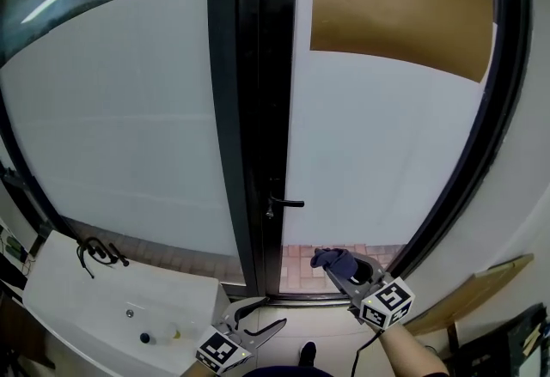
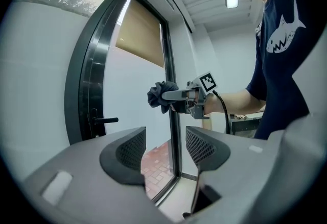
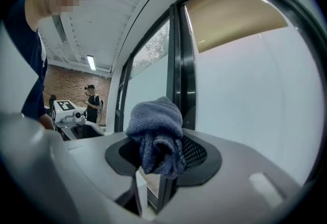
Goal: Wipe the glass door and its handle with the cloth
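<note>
Both grippers sit low, short of the glass door (image 1: 387, 152): my right gripper (image 3: 163, 159) is clamped on the bunched blue cloth (image 3: 156, 136), and my left gripper (image 2: 164, 149) stands jaws apart with nothing between them. The cloth hangs near the door's foot, seemingly not touching it, with the handle (image 1: 285, 203) higher and to its left. Risk: the cloth projects only slightly past the jaw tips, so hard pressure could drag it out or put bare jaw against glass.
</note>
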Available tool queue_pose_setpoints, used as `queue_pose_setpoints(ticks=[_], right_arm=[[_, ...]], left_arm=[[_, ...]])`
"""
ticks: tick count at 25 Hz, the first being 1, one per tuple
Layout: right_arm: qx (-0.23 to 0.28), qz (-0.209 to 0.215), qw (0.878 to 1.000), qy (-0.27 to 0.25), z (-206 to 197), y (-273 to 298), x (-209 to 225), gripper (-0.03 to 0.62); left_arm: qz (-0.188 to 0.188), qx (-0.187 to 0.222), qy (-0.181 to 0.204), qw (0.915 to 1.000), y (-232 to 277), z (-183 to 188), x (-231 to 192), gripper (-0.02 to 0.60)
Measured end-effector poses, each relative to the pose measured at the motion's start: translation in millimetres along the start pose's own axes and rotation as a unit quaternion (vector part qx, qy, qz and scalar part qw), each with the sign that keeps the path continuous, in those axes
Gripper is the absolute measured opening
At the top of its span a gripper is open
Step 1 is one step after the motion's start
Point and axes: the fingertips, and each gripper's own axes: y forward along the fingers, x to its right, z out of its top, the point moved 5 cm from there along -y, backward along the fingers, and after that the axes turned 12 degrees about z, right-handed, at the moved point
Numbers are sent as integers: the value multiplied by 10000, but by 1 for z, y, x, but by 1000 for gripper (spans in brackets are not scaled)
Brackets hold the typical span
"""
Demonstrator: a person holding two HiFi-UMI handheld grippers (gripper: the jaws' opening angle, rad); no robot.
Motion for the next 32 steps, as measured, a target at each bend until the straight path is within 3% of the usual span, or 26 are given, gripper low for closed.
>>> queue_pose_setpoints(ticks=[6, 10, 13, 17, 25, 27, 32], right_arm=[[-589, 333, 9944, -815, 16, 50, 38, 163], [-918, 673, 9824, -1483, 15, 92, 60, 163], [-1263, 859, 9634, -2201, 15, 127, 73, 163], [-1678, 938, 9264, -3238, 25, 170, 90, 163], [-1912, 1019, 8629, -4565, 36, 240, 122, 163], [-1975, 999, 8539, -4711, 35, 255, 131, 163], [-2104, 994, 8441, -4831, 29, 281, 147, 163]], left_arm=[[142, -80, -28, 9999, 20, -3, -13, 242], [217, -105, -114, 9996, 41, -4, -17, 242], [227, -94, -141, 9996, 58, -2, -17, 242], [334, -109, -161, 9993, 76, -2, -23, 242], [524, -194, -170, 9983, 105, -4, -34, 242], [592, -226, -188, 9978, 110, -5, -37, 242], [733, -290, -235, 9966, 118, -9, -44, 242]])
